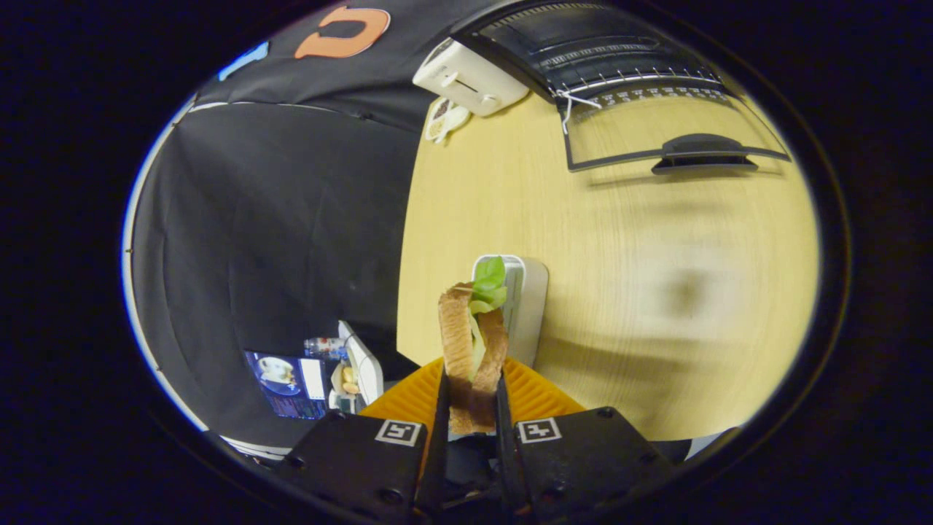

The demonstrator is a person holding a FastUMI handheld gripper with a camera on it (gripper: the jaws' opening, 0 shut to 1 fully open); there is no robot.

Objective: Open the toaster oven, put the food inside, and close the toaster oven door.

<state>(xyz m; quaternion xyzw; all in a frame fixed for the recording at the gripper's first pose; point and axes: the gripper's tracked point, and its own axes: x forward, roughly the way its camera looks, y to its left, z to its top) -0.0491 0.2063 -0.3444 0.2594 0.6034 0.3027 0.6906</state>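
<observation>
A sandwich point(472, 343) of two brown bread slices with green lettuce stands upright between my fingers. My gripper point(471, 397) is shut on it, both fingers pressing its sides. Behind the sandwich a white tray point(532, 299) lies on the wooden table point(641, 292). Far beyond the fingers, at the table's far end, the toaster oven point(583, 51) stands with its glass door point(670, 131) folded down flat and its dark handle point(703, 149) toward me. The rack and dark inside show behind the door.
A white box with a slot point(470, 76) sits beside the oven, with a small dish of seeds point(443, 120) in front of it. An orange ribbed mat point(532, 394) lies under my fingers. Off the table's edge, low down, are a printed sheet and white container point(321, 372).
</observation>
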